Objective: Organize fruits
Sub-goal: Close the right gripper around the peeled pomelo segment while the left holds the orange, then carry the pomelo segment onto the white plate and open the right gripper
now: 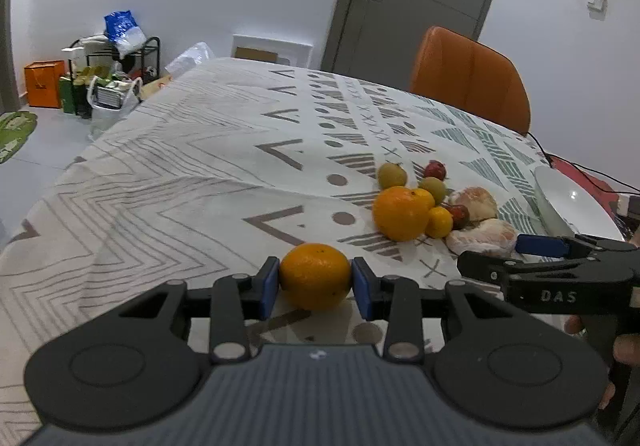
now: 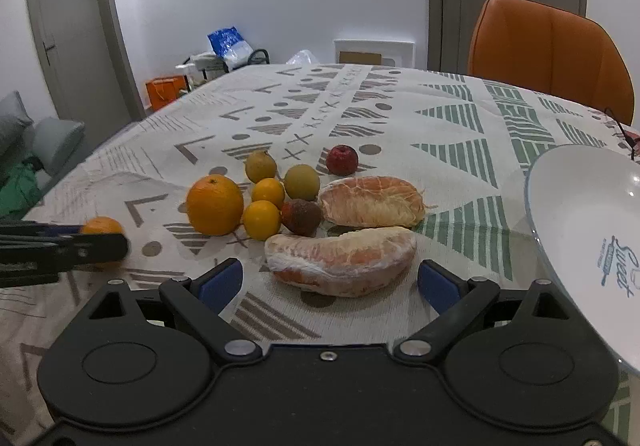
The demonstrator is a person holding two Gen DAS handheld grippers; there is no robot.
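Orange, dimpled mandarin (image 1: 315, 275) sits clamped in the left gripper (image 1: 315, 288) (right gripper (image 2: 330, 281) spread wide, holding nothing).

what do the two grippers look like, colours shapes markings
Both are alike: the left gripper and right gripper have black linkage arms with silver rivets, round black discs at each side, and blue pads on the fingertips. The left one's body is ribbed grey. The right gripper carries white "DAS" lettering on its side. No cables or sleeves show.
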